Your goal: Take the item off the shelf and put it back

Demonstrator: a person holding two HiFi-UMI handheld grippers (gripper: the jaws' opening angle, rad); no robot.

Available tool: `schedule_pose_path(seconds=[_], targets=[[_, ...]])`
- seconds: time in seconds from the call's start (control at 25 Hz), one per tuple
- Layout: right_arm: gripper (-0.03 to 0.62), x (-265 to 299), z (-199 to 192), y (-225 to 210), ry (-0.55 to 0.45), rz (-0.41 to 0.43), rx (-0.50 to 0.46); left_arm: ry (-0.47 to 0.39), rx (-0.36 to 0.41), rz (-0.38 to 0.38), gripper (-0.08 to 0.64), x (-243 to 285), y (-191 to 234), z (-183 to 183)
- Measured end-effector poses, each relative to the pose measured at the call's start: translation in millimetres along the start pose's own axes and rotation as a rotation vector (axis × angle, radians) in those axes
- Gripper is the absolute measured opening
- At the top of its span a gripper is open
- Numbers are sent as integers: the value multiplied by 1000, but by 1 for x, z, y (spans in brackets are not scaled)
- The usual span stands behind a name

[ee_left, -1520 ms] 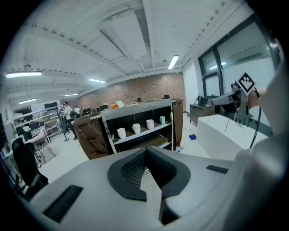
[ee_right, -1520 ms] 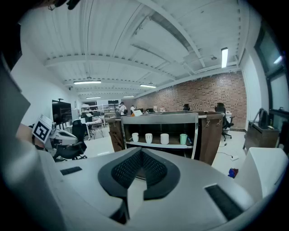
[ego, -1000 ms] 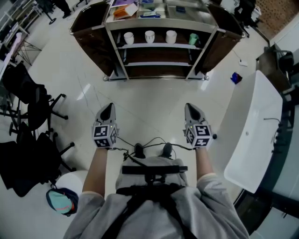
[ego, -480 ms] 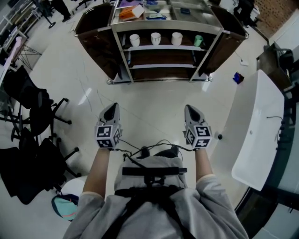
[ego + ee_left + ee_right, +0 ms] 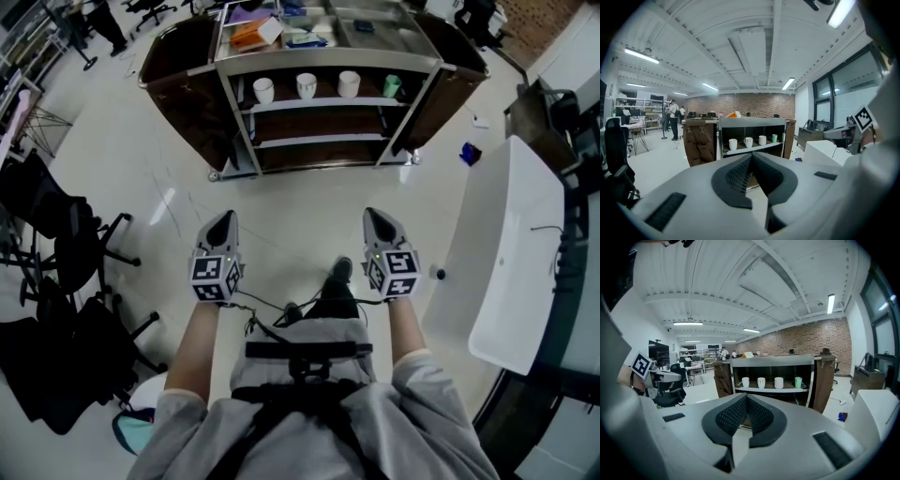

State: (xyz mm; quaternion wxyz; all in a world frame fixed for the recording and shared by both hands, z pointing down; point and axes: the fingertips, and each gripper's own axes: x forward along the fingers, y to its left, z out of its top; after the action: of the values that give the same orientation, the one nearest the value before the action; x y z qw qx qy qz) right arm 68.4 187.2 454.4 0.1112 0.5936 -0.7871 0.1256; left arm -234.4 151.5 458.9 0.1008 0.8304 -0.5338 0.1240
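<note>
A dark shelf cart (image 5: 234,105) stands ahead on the pale floor. Its upper shelf carries three white cups (image 5: 307,85) and one green cup (image 5: 391,86); both gripper views show the same row, with the white cups (image 5: 748,142) (image 5: 761,382) beside the green cup (image 5: 774,138) (image 5: 798,382). My left gripper (image 5: 221,224) and right gripper (image 5: 377,219) are held level in front of me, well short of the cart. On each gripper the jaws meet, with nothing between them.
Loose items lie on the cart's top (image 5: 258,27). Black office chairs (image 5: 52,230) stand at the left, a white table (image 5: 511,239) at the right, a small blue object (image 5: 470,153) on the floor. A person (image 5: 674,119) stands far off.
The cart has shifted slightly in the head view as I step forward; one foot now shows ahead between the grippers. Both grippers stay shut and level.
</note>
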Motion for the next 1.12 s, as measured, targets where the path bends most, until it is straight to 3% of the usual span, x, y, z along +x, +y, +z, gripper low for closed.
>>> schedule_pose_path(seconds=[0.36, 0.72, 1.12], targets=[[9, 75, 35, -32, -2, 67, -23, -4, -24, 46, 6, 66, 9, 25], [9, 155, 69, -93, 16, 145, -35, -2, -68, 116, 6, 155, -1, 56], [9, 219, 65, -109, 79, 281, -30, 51, -58, 173, 6, 226, -6, 69]])
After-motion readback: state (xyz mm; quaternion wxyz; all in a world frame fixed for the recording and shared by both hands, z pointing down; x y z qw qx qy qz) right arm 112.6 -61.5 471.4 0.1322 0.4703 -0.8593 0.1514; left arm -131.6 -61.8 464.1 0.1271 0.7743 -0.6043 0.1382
